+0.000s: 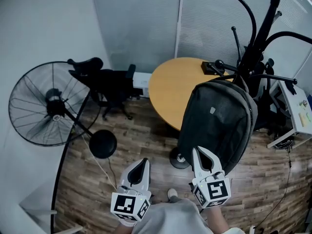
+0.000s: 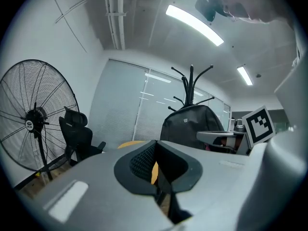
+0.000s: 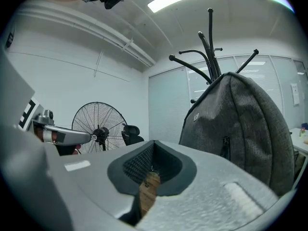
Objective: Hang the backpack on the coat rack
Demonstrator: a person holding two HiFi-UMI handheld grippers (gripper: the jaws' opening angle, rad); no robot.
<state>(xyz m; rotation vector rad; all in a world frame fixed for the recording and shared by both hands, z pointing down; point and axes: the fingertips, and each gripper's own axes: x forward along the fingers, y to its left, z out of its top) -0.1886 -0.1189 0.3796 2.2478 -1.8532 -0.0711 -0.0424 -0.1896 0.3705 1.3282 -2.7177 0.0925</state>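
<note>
A dark grey backpack (image 1: 217, 123) hangs from the black coat rack (image 1: 258, 38) at the right, its top at the rack's lower hooks. The left gripper view shows the backpack (image 2: 192, 124) ahead under the rack's prongs (image 2: 191, 83). It fills the right of the right gripper view as backpack (image 3: 240, 124), with the rack (image 3: 210, 47) above it. My left gripper (image 1: 143, 163) is shut and empty, low in the head view. My right gripper (image 1: 201, 153) is shut and empty too, just in front of the backpack's lower edge, apart from it.
A round wooden table (image 1: 175, 89) stands behind the backpack. At the left are a large floor fan (image 1: 48, 104) and a black office chair (image 1: 105, 82). A white cabinet (image 1: 297, 116) stands at the far right. Wood floor lies below.
</note>
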